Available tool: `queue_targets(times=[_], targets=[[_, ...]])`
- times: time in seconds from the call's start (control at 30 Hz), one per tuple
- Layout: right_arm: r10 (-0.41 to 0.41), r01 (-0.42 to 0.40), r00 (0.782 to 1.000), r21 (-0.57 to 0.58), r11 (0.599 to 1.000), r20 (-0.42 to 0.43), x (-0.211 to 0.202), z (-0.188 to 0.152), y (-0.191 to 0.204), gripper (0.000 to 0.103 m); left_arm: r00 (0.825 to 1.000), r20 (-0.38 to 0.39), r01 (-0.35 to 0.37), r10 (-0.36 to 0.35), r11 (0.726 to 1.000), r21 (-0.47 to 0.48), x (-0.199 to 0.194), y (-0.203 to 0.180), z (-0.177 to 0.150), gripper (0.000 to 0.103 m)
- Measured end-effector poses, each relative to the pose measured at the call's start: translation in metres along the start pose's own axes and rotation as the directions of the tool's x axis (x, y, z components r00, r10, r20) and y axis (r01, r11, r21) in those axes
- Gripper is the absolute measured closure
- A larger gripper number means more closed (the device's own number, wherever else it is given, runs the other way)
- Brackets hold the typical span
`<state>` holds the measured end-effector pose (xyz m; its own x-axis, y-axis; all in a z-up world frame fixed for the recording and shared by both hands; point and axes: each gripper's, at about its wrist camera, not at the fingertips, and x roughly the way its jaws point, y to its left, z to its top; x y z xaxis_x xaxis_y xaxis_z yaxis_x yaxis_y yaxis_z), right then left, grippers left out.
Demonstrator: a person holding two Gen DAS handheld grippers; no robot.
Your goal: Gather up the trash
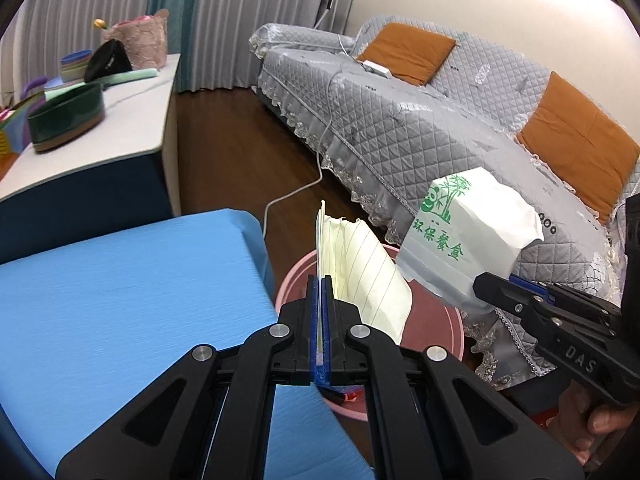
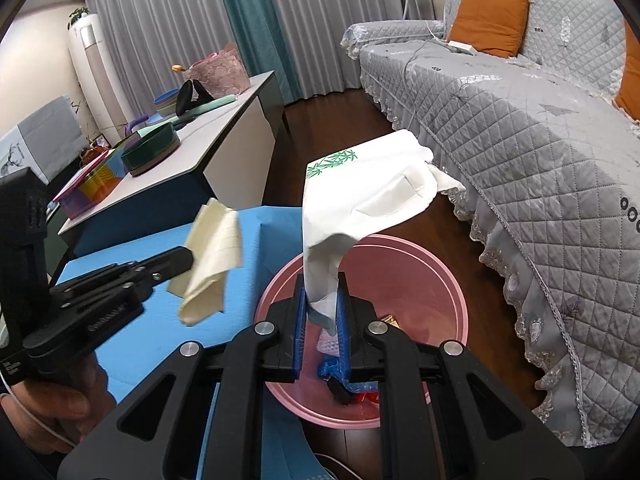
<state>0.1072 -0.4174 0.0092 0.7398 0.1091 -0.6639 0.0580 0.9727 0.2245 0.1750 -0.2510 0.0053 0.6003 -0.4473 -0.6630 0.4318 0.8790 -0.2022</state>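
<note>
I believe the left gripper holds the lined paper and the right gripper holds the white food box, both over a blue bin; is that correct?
Only the colour is wrong: the bin is pink, as the right wrist view shows. The left gripper does hold the lined paper, and the right gripper the white food box.

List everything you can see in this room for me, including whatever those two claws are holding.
Lined paper: one, pale yellow, crumpled, pinched in the left claw above the bin.
Paper bag: one, white with green bamboo print, pinched in the right claw above the bin.
Bin: one, pink, on the floor, some trash already inside.
Blue surface: one, beside the bin.
Sofa: one, grey quilted cover.
Cushions: at least two, orange, on the sofa.
Side table: one, white top, holding a dark green bowl and other items.
Curtains: grey and teal, back wall.
Left claw: black, blue pads, shut on the paper.
Right claw: black, shut on the bag.
</note>
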Motion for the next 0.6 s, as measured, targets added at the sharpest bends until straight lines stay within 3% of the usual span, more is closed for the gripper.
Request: queue_targets(times=[0.07, 0.13, 0.17, 0.2, 0.43, 0.6], targets=[[-0.012, 0.012, 1.000, -0.002, 1.000, -0.004, 0.003, 0.000, -0.001, 0.086, 1.000, -0.017, 0.003, -0.004, 1.000, -0.007, 0.008, -0.001, 0.002, 0.098], [-0.032, 0.032, 0.999, 0.002, 0.999, -0.020, 0.008, 0.000, -0.005, 0.074, 0.999, -0.035, 0.015, -0.015, 1.000, -0.010, 0.015, -0.002, 0.004, 0.077], [-0.032, 0.032, 0.999, 0.009, 0.999, -0.025, 0.010, -0.001, -0.007, 0.062, 1.000, -0.030, 0.009, -0.009, 1.000, -0.009, 0.016, -0.002, 0.004, 0.074], [-0.033, 0.034, 0.999, 0.012, 0.999, -0.030, 0.011, -0.001, -0.008, 0.057, 1.000, -0.027, 0.003, -0.003, 1.000, -0.007, 0.016, -0.002, 0.004, 0.073], [-0.051, 0.051, 0.999, 0.007, 0.999, -0.018, 0.007, 0.003, -0.006, 0.056, 1.000, -0.018, -0.008, 0.008, 1.000, -0.017, 0.006, 0.004, 0.003, 0.073], [-0.074, 0.074, 0.997, -0.009, 0.997, 0.036, -0.014, 0.006, 0.008, 0.050, 1.000, 0.013, -0.026, 0.026, 1.000, -0.010, -0.026, 0.012, 0.001, 0.069]])
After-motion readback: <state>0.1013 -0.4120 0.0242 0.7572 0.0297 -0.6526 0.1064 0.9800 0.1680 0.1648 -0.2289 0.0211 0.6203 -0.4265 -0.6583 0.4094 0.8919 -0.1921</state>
